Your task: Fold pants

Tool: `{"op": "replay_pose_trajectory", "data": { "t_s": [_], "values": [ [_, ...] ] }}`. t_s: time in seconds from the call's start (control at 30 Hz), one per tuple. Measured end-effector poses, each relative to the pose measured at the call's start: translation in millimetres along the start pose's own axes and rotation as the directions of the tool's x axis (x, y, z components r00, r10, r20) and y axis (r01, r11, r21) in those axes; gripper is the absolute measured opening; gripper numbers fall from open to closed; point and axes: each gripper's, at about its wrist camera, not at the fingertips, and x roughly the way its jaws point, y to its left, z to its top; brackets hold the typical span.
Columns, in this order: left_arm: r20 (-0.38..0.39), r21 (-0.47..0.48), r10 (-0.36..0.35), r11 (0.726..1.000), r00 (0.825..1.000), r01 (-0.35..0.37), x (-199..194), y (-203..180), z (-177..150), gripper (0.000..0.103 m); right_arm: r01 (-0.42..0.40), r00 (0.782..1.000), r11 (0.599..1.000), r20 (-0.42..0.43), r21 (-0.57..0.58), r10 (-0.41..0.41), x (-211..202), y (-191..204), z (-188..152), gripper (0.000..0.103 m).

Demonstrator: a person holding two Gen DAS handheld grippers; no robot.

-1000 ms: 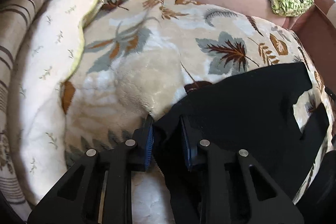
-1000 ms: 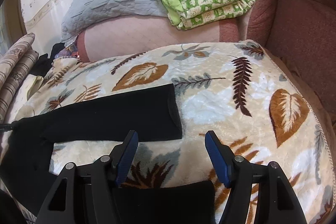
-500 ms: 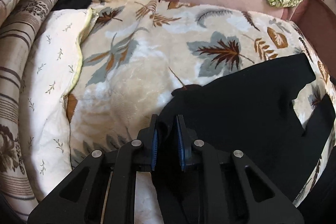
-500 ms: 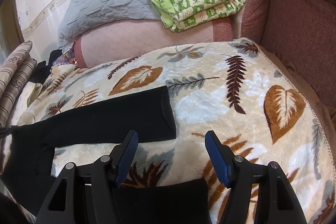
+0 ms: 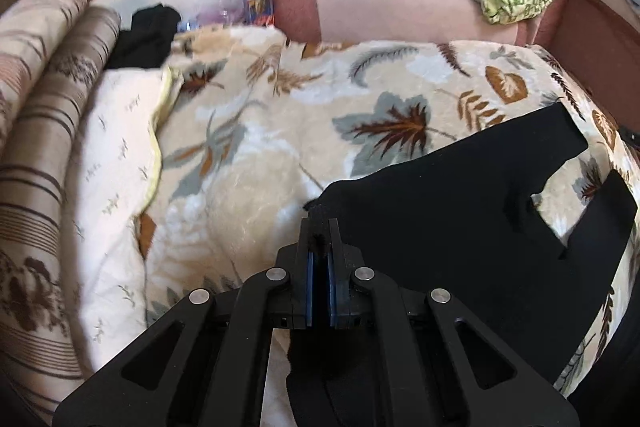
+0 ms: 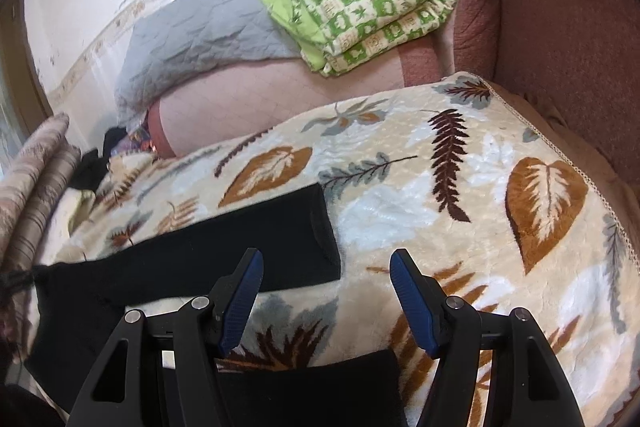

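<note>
The black pants (image 5: pixel 460 227) lie spread on the leaf-print blanket (image 5: pixel 248 163), filling the lower right of the left wrist view, waist toward the bottom centre and the two legs running away to the right edge of the frame. The left gripper (image 5: pixel 319 247) is clamped on a bunched corner of the waistband, its blue pads pressed nearly together with dark cloth pinched between them.

In the right wrist view the right gripper (image 6: pixel 326 291) hangs with its fingers spread wide and nothing between them. One leg end (image 6: pixel 296 239) lies just past its left finger, in the middle left of the frame; the other leg end (image 6: pixel 312 387) lies under the gripper body at the bottom edge. The legs' long axis runs left to right across this frame, and a strip of bare blanket shows between them.

My judgement is that the fold turns on that gap: the right gripper is the nearer to the leg ends, and one leg has to be carried over onto the other. Open blanket lies to the right, up to the reddish sofa arm (image 6: pixel 560 47); to the upper left, a striped cushion (image 5: pixel 44 131) and a cream quilt (image 5: pixel 108 147) close off the room.
</note>
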Motion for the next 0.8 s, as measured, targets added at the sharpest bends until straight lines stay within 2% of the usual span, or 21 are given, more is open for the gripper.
{"op": "replay_pose_trajectory", "data": {
  "t_s": [0.1, 0.17, 0.23, 0.27, 0.33, 0.4, 0.47, 0.57, 0.67, 0.7, 0.8],
  "values": [
    [0.01, 0.016, 0.028, 0.999, 1.0, -0.028, -10, -6, 4, 0.004, -0.022, 1.0, 0.998, 0.003, 0.053, 0.021, 3, -13, 10, 0.064],
    [0.01, 0.029, 0.058, 0.998, 0.998, -0.058, -13, -11, 6, 0.004, -0.022, 0.997, 0.995, -0.069, 0.096, 0.029, 18, -24, 28, 0.065],
    [0.005, 0.021, 0.072, 0.997, 0.997, -0.073, -12, -12, 7, 0.004, -0.054, 0.981, 0.995, -0.182, 0.08, 0.068, 41, -24, 47, 0.064],
    [0.006, 0.01, 0.077, 0.997, 0.997, -0.077, -11, -12, 6, 0.004, -0.061, 0.974, 0.996, -0.213, 0.063, 0.073, 52, -23, 57, 0.064],
    [-0.004, -0.023, 0.083, 0.996, 0.997, -0.083, -9, -10, 5, 0.004, -0.105, 0.96, 0.992, -0.253, 0.066, 0.119, 73, -24, 74, 0.064],
    [-0.002, -0.045, 0.081, 0.996, 0.997, -0.081, -9, -8, 3, 0.004, -0.196, 0.927, 0.974, -0.303, 0.116, 0.223, 101, -24, 86, 0.064],
    [-0.003, -0.076, 0.066, 0.995, 0.998, -0.066, -9, -4, 2, 0.004, -0.221, 0.915, 0.968, -0.318, 0.123, 0.249, 120, -22, 91, 0.064],
    [0.003, -0.082, 0.063, 0.995, 0.998, -0.062, -11, -4, 3, 0.004, -0.197, 0.904, 0.974, -0.364, 0.113, 0.225, 149, -18, 98, 0.059],
    [0.005, -0.097, 0.053, 0.994, 0.999, -0.052, -11, -3, 4, 0.004, -0.237, 0.87, 0.962, -0.412, 0.133, 0.272, 170, -15, 96, 0.045],
    [0.005, -0.103, 0.056, 0.993, 0.998, -0.055, -10, -2, 4, 0.004, -0.236, 0.864, 0.965, -0.43, 0.117, 0.264, 176, -13, 94, 0.041],
    [0.001, -0.123, 0.061, 0.991, 0.998, -0.061, -6, 0, 4, 0.004, -0.216, 0.863, 0.972, -0.449, 0.088, 0.232, 188, -11, 90, 0.028]
  ]
}}
